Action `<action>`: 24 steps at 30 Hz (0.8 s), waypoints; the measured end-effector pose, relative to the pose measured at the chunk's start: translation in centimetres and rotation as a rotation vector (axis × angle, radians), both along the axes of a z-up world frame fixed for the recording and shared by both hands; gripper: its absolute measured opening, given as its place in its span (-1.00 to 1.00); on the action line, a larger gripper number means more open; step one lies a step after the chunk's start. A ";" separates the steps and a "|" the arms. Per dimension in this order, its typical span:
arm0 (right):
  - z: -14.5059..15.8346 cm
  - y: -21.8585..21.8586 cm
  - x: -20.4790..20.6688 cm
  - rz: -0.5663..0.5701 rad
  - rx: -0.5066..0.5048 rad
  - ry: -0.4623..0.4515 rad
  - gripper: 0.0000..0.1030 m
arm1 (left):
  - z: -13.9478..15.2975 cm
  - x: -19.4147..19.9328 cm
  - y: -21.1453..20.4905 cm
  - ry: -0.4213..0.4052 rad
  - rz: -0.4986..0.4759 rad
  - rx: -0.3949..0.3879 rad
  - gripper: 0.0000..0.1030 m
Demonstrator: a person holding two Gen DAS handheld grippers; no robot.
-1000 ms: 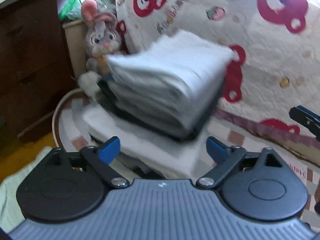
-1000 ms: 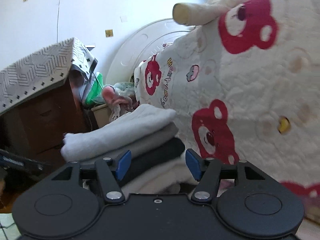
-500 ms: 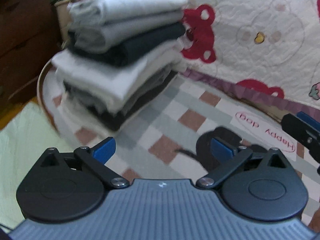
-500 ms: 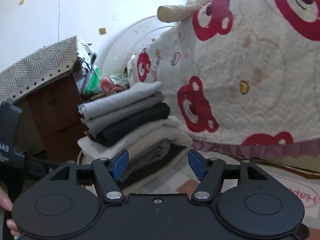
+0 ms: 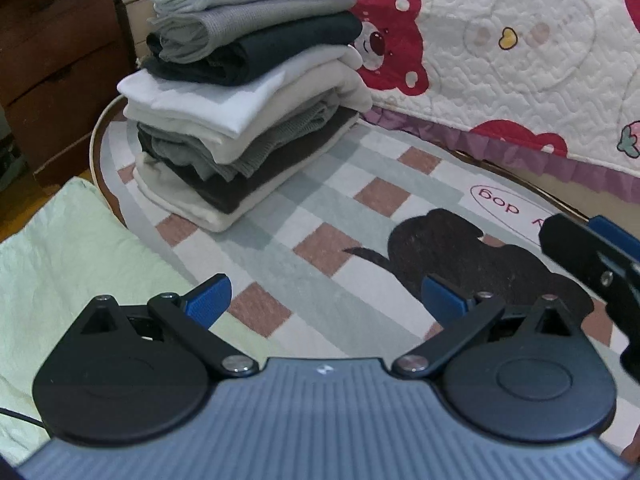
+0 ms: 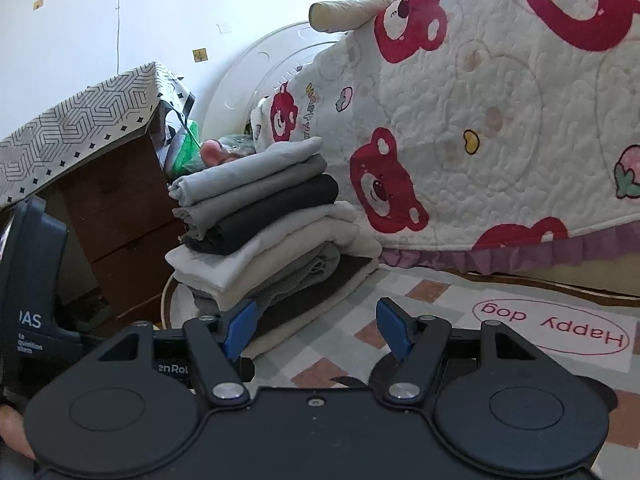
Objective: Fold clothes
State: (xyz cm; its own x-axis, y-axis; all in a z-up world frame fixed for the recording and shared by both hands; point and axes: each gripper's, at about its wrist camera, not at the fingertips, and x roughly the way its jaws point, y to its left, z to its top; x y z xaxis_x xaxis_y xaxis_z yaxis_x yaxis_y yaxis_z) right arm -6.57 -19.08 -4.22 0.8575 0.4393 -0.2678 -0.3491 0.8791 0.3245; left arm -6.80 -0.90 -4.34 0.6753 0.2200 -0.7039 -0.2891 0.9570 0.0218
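Observation:
A tall stack of folded clothes (image 5: 248, 92) in grey, black, white and brown sits at the far left of a checked round table (image 5: 320, 216). It also shows in the right wrist view (image 6: 264, 224). My left gripper (image 5: 324, 300) is open and empty, held back from the stack over the table. My right gripper (image 6: 316, 326) is open and empty, also short of the stack. Its body shows at the right edge of the left wrist view (image 5: 600, 256). A pale green cloth (image 5: 60, 280) lies at the near left.
A quilt with red bears (image 5: 520, 60) hangs behind the table. A brown dresser (image 5: 52, 60) stands at the left. A black dog print (image 5: 472, 256) and a "Happy dog" label (image 6: 552, 332) mark the tablecloth.
Both grippers have pulled back from the stack of folded clothes and dropped lower; the stack now stands farther away and in full view. Both stay open.

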 end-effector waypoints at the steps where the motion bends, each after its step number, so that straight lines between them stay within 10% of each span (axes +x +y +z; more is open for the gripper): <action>1: 0.0 -0.1 -0.1 -0.004 -0.005 -0.002 0.38 | -0.1 -0.2 -0.1 0.004 0.002 0.000 1.00; 24: -0.5 -0.4 -1.2 -0.021 -0.052 0.030 0.54 | -0.1 -1.6 -1.4 0.002 -0.024 0.019 1.00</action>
State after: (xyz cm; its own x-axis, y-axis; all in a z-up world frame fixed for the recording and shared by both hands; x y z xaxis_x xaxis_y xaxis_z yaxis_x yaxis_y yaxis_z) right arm -7.73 -19.45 -4.71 0.8576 0.4064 -0.3152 -0.3215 0.9020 0.2881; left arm -8.43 -2.28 -4.42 0.6792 0.2169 -0.7012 -0.2659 0.9631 0.0404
